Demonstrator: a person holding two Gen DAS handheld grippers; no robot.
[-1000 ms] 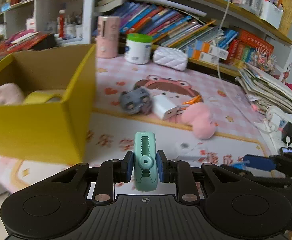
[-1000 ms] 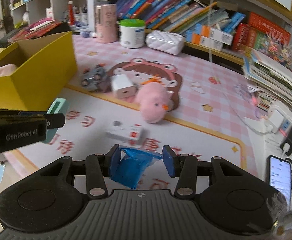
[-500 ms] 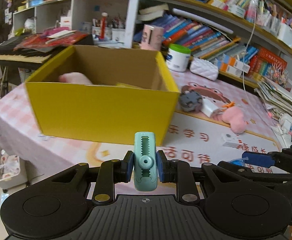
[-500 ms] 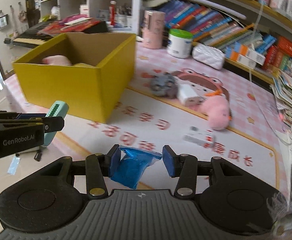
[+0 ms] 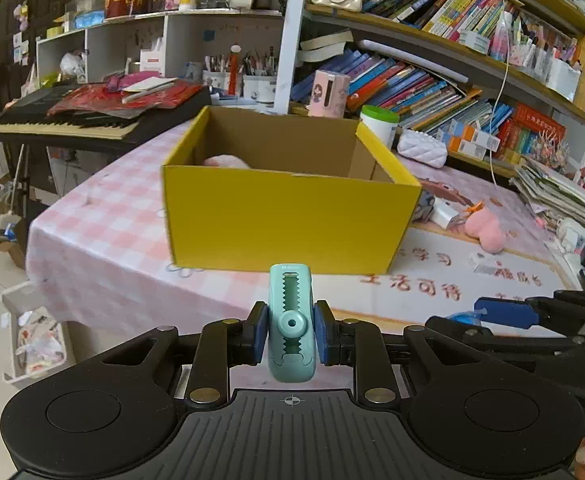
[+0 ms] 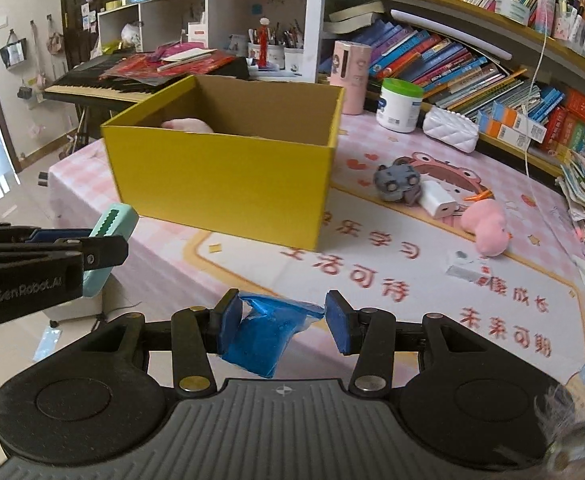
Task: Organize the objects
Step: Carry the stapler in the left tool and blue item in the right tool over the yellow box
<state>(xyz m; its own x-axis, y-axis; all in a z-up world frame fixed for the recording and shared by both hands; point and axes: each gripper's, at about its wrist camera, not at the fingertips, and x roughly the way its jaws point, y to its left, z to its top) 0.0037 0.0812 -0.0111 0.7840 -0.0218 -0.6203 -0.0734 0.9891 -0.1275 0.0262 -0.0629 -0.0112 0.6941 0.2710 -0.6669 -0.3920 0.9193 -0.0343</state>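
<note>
- Left tool (image 5: 291, 338) clamping a mint-green clip (image 5: 291, 332) tight between both pads, upright, well short of the yellow box (image 5: 288, 216) and out past the tabletop (image 5: 104, 248) edge.
- Right tool (image 6: 278, 322) pinching a blue crinkly packet (image 6: 266, 334) – only the left pad and a thin corner at the right pad touching, the bulk sagging below.
- Risking a slip of that packet – soft film, off-centre hold, floor underneath rather than tabletop.
- Riding close side by side: the left tool's tip crossing into the right wrist view, so risking a knock between the two on the way over the box's near wall.
- Coming in low at that wall could be pushing the light cardboard box back, or catching the clip's tip on the rim.
- Letting go early would be dropping either thing in front of the box, not inside beside the pink plush (image 6: 186, 125) already lying there.
- Still waiting on the tabletop: grey toy (image 6: 397, 180), white charger (image 6: 438, 202), another pink plush (image 6: 488, 228).
</note>
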